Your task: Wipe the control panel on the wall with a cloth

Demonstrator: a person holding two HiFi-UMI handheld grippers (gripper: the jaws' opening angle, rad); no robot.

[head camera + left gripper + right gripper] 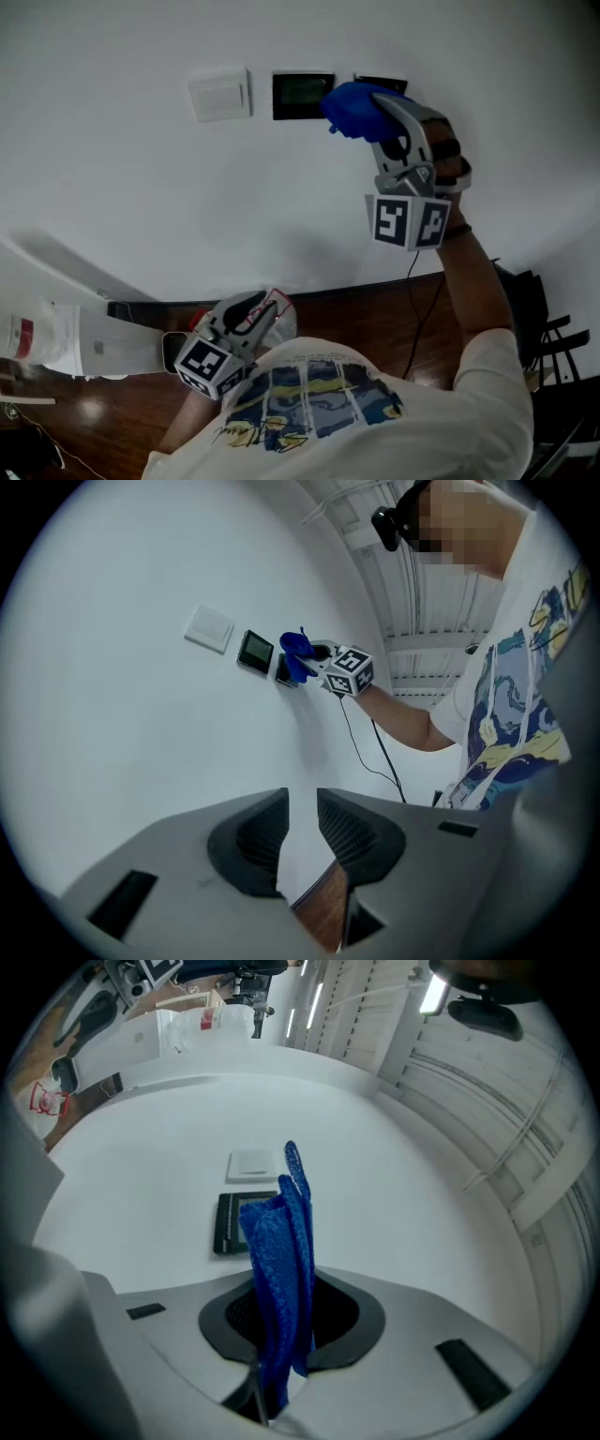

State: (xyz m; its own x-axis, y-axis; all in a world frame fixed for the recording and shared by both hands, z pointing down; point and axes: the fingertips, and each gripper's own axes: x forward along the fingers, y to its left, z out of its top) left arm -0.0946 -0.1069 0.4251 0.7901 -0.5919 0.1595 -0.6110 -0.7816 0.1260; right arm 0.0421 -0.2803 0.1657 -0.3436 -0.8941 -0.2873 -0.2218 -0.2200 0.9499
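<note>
A black control panel [302, 95] with a dim screen is set in the white wall; it also shows in the left gripper view [255, 652] and the right gripper view [232, 1223]. My right gripper [375, 116] is raised to the wall just right of the panel, shut on a blue cloth [352, 110]. The cloth [283, 1251] stands up between the jaws, its tip over the panel's right edge. Whether it touches the wall I cannot tell. My left gripper [255, 315] hangs low by the person's chest, its jaws [300, 836] narrowly open and holding nothing.
A white switch plate [220, 94] sits left of the panel. A second dark panel [382, 83] is half hidden behind the cloth. A black cable [413, 309] hangs down the wall to the wood floor [356, 319]. White bags [56, 339] lie lower left, a black chair [553, 337] at right.
</note>
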